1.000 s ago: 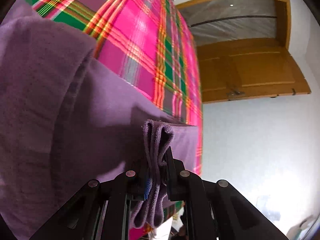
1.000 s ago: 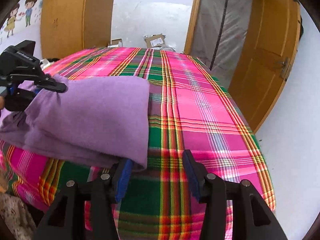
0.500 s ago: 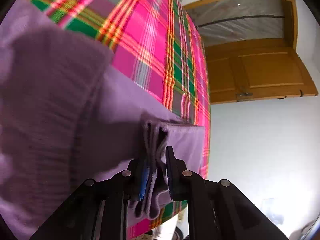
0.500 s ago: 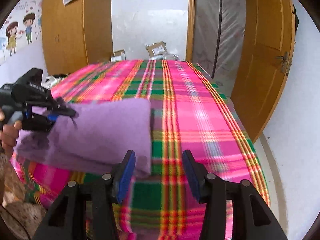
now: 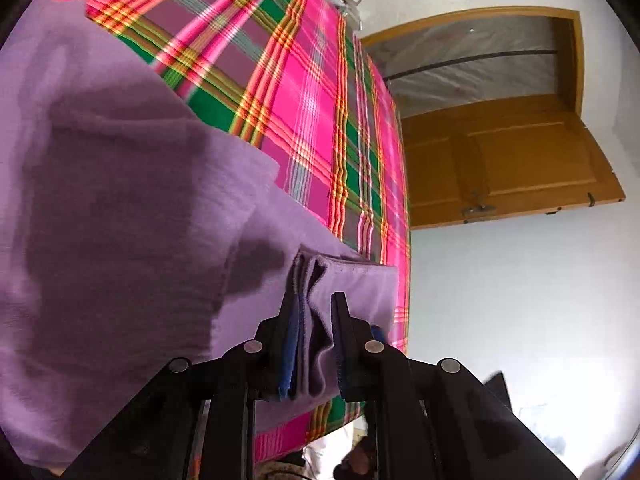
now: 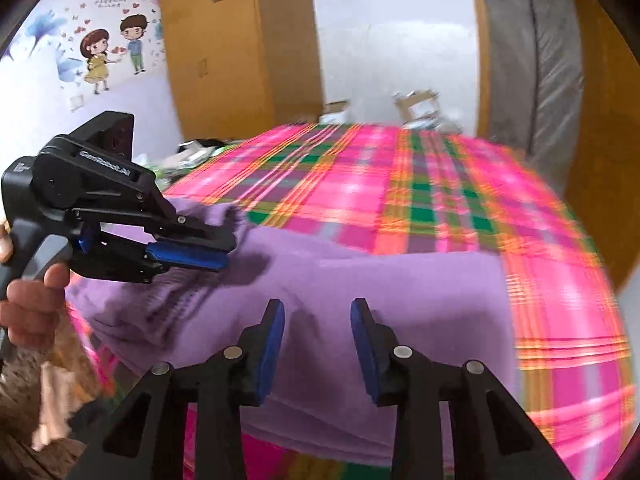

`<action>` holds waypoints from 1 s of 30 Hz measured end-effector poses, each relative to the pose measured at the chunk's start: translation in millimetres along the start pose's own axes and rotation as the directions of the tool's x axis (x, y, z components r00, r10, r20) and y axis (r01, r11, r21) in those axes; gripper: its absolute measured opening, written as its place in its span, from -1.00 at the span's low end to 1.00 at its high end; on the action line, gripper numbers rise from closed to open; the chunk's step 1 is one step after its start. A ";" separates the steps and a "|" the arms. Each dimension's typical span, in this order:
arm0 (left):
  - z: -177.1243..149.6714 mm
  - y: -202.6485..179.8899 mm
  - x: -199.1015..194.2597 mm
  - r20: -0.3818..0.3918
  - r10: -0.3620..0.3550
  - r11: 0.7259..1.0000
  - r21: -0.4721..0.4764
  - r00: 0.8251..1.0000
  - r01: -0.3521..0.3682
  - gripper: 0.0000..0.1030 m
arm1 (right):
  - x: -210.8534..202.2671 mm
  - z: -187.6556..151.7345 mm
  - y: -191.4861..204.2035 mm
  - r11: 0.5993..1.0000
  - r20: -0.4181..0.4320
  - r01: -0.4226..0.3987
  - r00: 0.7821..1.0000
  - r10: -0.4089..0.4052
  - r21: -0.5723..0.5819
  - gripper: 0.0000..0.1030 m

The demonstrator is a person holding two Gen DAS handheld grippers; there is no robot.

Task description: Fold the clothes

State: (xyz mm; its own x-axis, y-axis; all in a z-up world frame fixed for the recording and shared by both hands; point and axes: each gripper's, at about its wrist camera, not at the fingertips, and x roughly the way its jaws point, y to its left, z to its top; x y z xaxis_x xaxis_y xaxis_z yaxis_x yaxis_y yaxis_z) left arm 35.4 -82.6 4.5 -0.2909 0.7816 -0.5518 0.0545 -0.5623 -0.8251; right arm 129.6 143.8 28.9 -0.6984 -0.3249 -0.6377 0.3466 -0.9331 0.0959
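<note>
A purple garment [image 5: 120, 200] lies folded on the pink plaid bed cover [image 5: 312, 100]. My left gripper [image 5: 312, 300] is shut on a bunched fold of its edge, with cloth filling the narrow gap between the pads. The right wrist view shows that left gripper [image 6: 226, 250] at the garment's left end, held by a hand [image 6: 32, 304]. My right gripper [image 6: 318, 312] hangs open just above the near part of the purple garment [image 6: 380, 300], with nothing between its fingers.
The plaid bed cover [image 6: 440, 184] stretches away to the far wall, where cardboard boxes [image 6: 416, 104] sit. A wooden wardrobe [image 6: 240, 60] stands behind on the left. An open wooden door [image 5: 500, 160] is past the bed's right side.
My right gripper has swung left and in over the purple garment, staying open. The left gripper's hold on the fold looks a little looser than a second ago.
</note>
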 end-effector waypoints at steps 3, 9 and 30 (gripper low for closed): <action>-1.1 5.7 -13.7 0.022 0.002 1.000 0.001 1.000 -0.002 -0.70 | 15.6 -2.7 14.0 0.999 -0.026 -0.031 0.999 0.030 -0.031 -0.42; -1.9 9.3 -27.9 0.045 0.007 1.000 0.011 0.999 -0.008 -0.70 | 28.9 -8.9 28.0 0.997 -0.057 -0.027 0.998 0.023 -0.070 -0.43; -4.0 62.1 -100.8 0.146 0.100 0.995 -0.006 0.984 -0.100 -0.57 | 39.8 -4.8 46.4 0.995 -0.103 0.014 0.994 -0.023 -0.094 -0.43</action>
State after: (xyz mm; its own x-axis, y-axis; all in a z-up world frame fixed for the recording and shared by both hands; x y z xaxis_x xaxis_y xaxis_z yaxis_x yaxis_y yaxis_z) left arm 72.0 -195.2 8.4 -0.4199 0.6736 -0.6083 0.0891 -0.6364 -0.7662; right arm 120.9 88.3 4.2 -0.6382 -0.2854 -0.7150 0.3943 -0.9189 0.0149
